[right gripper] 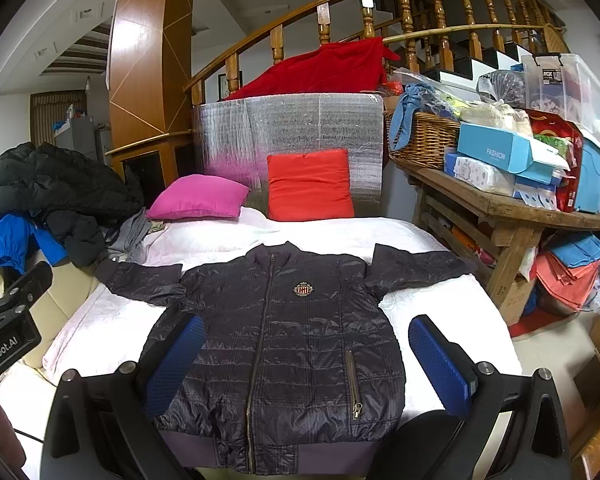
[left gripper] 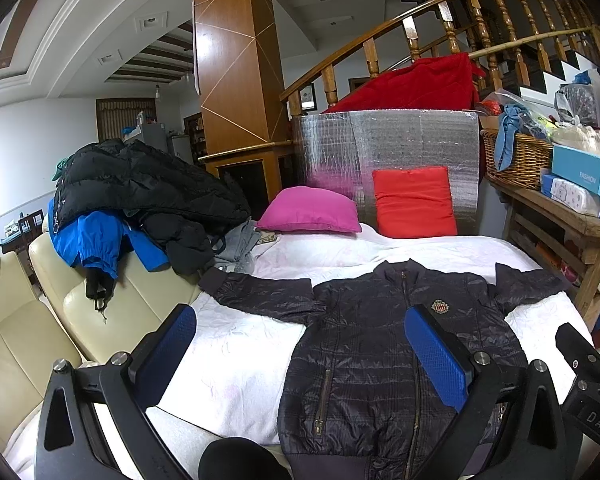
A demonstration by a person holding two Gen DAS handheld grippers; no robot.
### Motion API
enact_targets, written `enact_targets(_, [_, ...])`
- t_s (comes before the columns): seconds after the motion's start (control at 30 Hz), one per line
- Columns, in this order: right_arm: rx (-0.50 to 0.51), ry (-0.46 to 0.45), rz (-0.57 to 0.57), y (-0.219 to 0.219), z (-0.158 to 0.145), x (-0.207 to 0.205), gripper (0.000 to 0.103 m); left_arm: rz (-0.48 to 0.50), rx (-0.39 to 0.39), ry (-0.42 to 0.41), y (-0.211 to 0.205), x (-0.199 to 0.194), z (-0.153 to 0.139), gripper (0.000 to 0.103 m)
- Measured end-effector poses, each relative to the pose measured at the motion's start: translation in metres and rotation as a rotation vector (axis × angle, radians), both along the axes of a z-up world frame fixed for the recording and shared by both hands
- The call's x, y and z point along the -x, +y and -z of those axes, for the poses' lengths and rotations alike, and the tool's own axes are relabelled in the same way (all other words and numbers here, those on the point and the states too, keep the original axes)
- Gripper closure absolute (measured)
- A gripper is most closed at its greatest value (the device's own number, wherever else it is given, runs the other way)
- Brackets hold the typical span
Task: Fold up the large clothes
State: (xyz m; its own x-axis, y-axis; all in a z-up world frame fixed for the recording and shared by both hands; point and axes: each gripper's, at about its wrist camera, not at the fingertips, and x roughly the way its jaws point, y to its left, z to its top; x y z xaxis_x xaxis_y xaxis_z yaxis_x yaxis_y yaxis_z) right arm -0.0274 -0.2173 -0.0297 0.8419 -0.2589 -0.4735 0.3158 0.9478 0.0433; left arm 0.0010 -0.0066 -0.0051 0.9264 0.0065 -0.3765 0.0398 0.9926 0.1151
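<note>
A dark navy quilted jacket [left gripper: 364, 352] lies flat, front up and zipped, on a white bed cover [left gripper: 236, 360], both sleeves spread out sideways. It also shows in the right wrist view [right gripper: 284, 344]. My left gripper [left gripper: 300, 356] is open and empty, held above the jacket's left side and hem. My right gripper [right gripper: 308, 360] is open and empty, held above the jacket's lower body. Part of the right gripper's body shows at the right edge of the left wrist view.
A pink pillow [right gripper: 198, 197] and a red pillow [right gripper: 309, 186] lie at the bed's head. A pile of black and blue coats [left gripper: 140, 200] sits on a cream sofa [left gripper: 32, 320] at left. A cluttered wooden table [right gripper: 512, 208] stands at right.
</note>
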Motion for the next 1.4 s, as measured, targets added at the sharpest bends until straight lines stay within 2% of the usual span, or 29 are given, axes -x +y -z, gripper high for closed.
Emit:
enact_targets(1.2, [-0.004, 0.022, 0.0, -0.001, 0.003, -0.008, 0.0, 0.012, -0.002, 0.025, 0.001, -0.008, 0.009, 0.0])
enact_targets(1.33, [-0.011, 0.035, 0.007, -0.006, 0.008, -0.017, 0.0, 0.015, 0.006, 0.055, 0.001, -0.02, 0.017, 0.0])
enact_targets(1.4, [-0.019, 0.046, 0.015, -0.012, 0.012, -0.023, 0.0, 0.055, 0.032, 0.118, 0.001, -0.035, 0.028, 0.0])
